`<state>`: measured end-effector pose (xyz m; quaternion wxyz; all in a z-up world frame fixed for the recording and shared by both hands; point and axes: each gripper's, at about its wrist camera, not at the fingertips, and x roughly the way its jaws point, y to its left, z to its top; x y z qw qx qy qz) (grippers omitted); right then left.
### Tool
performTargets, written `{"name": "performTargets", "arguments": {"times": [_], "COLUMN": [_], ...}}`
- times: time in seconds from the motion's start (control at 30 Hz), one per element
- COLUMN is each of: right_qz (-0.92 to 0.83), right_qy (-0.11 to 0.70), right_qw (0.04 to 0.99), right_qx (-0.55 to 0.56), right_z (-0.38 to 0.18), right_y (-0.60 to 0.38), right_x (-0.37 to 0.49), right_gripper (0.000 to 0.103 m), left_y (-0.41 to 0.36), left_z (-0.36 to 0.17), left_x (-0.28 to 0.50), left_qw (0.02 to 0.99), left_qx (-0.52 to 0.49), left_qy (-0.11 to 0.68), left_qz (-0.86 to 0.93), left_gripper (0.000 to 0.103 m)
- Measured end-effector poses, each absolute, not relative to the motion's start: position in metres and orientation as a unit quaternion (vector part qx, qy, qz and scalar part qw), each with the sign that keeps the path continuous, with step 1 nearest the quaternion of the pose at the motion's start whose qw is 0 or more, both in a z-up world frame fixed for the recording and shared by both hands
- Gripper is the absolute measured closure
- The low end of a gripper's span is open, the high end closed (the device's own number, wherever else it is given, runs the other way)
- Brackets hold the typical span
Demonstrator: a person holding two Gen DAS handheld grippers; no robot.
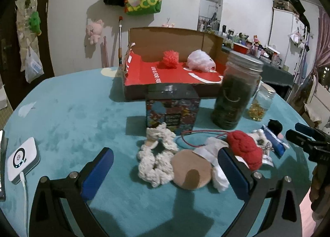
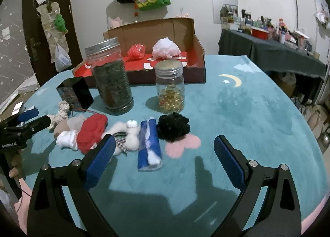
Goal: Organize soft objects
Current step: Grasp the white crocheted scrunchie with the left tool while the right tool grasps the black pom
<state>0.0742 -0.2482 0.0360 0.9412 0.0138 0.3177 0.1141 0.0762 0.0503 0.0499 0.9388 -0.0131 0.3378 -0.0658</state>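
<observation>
Left gripper (image 1: pixel 165 172) wide open, empty, over cream rope scrunchie (image 1: pixel 155 160). Soft pile mid-table: red knit (image 2: pixel 90 134), blue-white roll (image 2: pixel 149 144), black scrunchie (image 2: pixel 173 126). Right gripper (image 2: pixel 165 154) wide open, empty. Risk: red cord (image 1: pixel 191 139) snags; tall jar (image 2: pixel 110 76) gets knocked reaching for box (image 2: pixel 181 31).

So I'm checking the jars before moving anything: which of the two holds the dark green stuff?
The taller jar with the silver lid, left of the shorter jar in the right wrist view. The shorter one holds only golden bits at its bottom.
</observation>
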Motion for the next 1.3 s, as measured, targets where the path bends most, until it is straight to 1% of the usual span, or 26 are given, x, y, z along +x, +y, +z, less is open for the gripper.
{"name": "performTargets", "arguments": {"times": [0.1, 0.2, 0.23, 0.3, 0.33, 0.37, 0.4, 0.43, 0.47, 0.53, 0.63, 0.77, 0.87, 1.07, 1.3], "right_qz": [0.112, 0.110, 0.112, 0.116, 0.121, 0.129, 0.135, 0.140, 0.149, 0.168, 0.176, 0.183, 0.197, 0.240, 0.257], "right_qy": [0.331, 0.349, 0.354, 0.364, 0.372, 0.383, 0.393, 0.400, 0.413, 0.417, 0.389, 0.343, 0.321, 0.317, 0.318], "right_qw": [0.937, 0.930, 0.928, 0.923, 0.919, 0.913, 0.908, 0.904, 0.897, 0.890, 0.902, 0.921, 0.926, 0.917, 0.912], "right_qx": [0.016, 0.026, 0.029, 0.039, 0.044, 0.049, 0.053, 0.056, 0.061, 0.073, 0.064, 0.032, 0.017, 0.027, 0.041], "right_z": [0.036, 0.035, 0.034, 0.033, 0.031, 0.029, 0.026, 0.024, 0.019, 0.016, 0.025, 0.039, 0.047, 0.051, 0.047], "right_y": [-0.253, -0.259, -0.261, -0.266, -0.267, -0.268, -0.268, -0.268, -0.267, -0.268, -0.266, -0.250, -0.236, -0.216, -0.206], "right_x": [0.089, 0.104, 0.108, 0.118, 0.123, 0.128, 0.132, 0.135, 0.138, 0.139, 0.129, 0.106, 0.092, 0.089, 0.093], "right_gripper": [0.005, 0.005, 0.006, 0.006, 0.006, 0.009, 0.019, 0.038, 0.059, 0.070, 0.073, 0.073, 0.073, 0.073, 0.073], "left_y": [0.057, 0.060, 0.060, 0.059, 0.059, 0.060, 0.062, 0.063, 0.063, 0.063, 0.057, 0.049, 0.041, 0.011, -0.019], "left_z": [0.048, 0.041, 0.037, 0.029, 0.026, 0.024, 0.026, 0.027, 0.027, 0.029, 0.036, 0.056, 0.067, 0.075, 0.062], "left_x": [0.086, 0.096, 0.100, 0.105, 0.106, 0.106, 0.105, 0.104, 0.103, 0.100, 0.091, 0.074, 0.069, 0.071, 0.092], "left_qw": [0.935, 0.927, 0.923, 0.914, 0.910, 0.909, 0.910, 0.910, 0.908, 0.910, 0.919, 0.935, 0.937, 0.930, 0.909], "left_qx": [-0.015, -0.010, -0.006, -0.001, -0.003, -0.012, -0.018, -0.022, -0.029, -0.036, -0.027, -0.019, -0.017, -0.013, -0.019], "left_qy": [0.350, 0.370, 0.381, 0.399, 0.406, 0.407, 0.403, 0.402, 0.404, 0.399, 0.380, 0.338, 0.323, 0.320, 0.346], "left_qz": [-0.059, -0.060, -0.062, -0.070, -0.077, -0.088, -0.096, -0.102, -0.111, -0.110, -0.105, -0.109, -0.129, -0.182, -0.230], "left_gripper": [0.002, 0.011, 0.015, 0.027, 0.034, 0.039, 0.046, 0.065, 0.071, 0.073, 0.074, 0.074, 0.074, 0.074, 0.073]}}
